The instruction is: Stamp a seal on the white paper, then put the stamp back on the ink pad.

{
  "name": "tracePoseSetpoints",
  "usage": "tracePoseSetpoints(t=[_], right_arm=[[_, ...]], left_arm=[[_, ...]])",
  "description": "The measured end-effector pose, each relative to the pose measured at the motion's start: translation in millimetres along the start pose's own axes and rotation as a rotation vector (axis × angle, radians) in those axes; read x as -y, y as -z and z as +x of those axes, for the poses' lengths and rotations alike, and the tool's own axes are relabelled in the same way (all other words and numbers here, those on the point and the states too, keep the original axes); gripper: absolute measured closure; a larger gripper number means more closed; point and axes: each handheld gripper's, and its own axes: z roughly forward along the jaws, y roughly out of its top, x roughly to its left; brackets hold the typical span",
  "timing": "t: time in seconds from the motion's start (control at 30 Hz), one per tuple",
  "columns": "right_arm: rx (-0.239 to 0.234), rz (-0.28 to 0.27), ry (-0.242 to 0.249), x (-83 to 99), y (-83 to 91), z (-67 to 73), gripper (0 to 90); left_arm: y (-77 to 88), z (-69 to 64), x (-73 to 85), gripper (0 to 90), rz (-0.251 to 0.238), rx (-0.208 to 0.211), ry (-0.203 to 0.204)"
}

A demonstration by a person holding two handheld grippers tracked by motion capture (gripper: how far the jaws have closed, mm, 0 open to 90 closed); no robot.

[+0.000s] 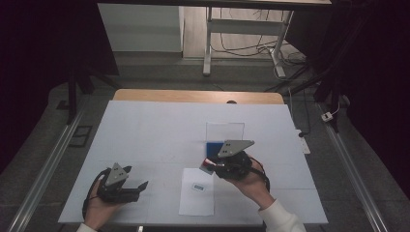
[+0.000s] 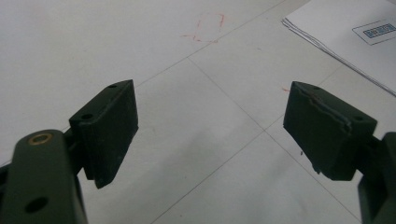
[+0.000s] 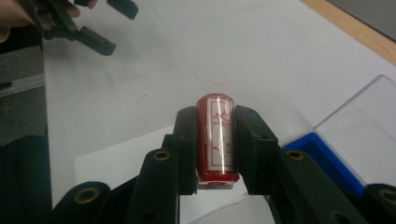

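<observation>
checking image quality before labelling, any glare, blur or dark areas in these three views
High view: dark, heavily vignetted surroundings, only the white table is lit, small things look soft. Left gripper view: the open left tool is sharp, while the paper sheet is slightly soft. Right gripper view: a bright glare streak runs along the red stamp held in the right tool, with dim corners.

A white table cover (image 1: 145, 135) is lying over the wooden tabletop (image 1: 193, 95), whose far edge is showing beyond it; faint red marks (image 2: 208, 28) are showing on the cover; cables (image 1: 241, 48) are trailing across the floor behind, beside a white metal frame (image 1: 241, 29).
</observation>
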Motion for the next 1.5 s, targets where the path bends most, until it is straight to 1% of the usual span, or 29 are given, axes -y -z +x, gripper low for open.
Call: tracePoseSetpoints(t=[0.17,0.27,0.5,0.67,0.77,0.87,1.07,1.2,1.4,1.5], right_arm=[[0.038,-0.021,-0.014,-0.2,10.0,-9.0,70.6],[0.061,-0.025,-0.021,0.9,14.1,-14.1,70.6],[0.086,-0.03,-0.043,4.0,16.7,-25.3,70.6],[0.1,-0.024,-0.052,5.2,16.6,-31.5,70.6],[0.112,-0.018,-0.055,6.0,15.6,-36.1,70.6],[0.123,-0.013,-0.072,8.0,13.4,-42.7,70.6],[0.143,-0.011,-0.122,14.4,8.5,-60.4,70.6],[0.159,-0.003,-0.139,18.2,5.6,-69.6,70.6],[0.175,0.013,-0.157,22.5,-1.2,-79.7,70.6],[0.182,0.026,-0.156,24.7,-7.7,-83.0,70.6]], left_arm=[[0.4,-0.2,0.2,18.3,-0.003,-0.002,0.001],[0.6,-0.5,0.2,18.3,-0.003,-0.004,0.0],[1.0,-0.6,0.4,18.3,-0.004,-0.002,-0.002],[0.8,-0.8,0.5,18.4,-0.002,-0.002,-0.001],[0.8,-0.8,0.6,18.5,-0.001,-0.003,-0.002],[0.7,-0.8,0.7,18.4,0.0,-0.004,0.0],[0.5,-1.1,0.6,18.5,0.001,-0.005,-0.004],[0.2,-1.0,0.6,18.5,0.003,-0.006,-0.004],[-0.3,-1.2,0.7,18.5,0.005,-0.006,-0.005],[-0.2,-1.4,0.8,18.4,0.007,-0.006,-0.006]])
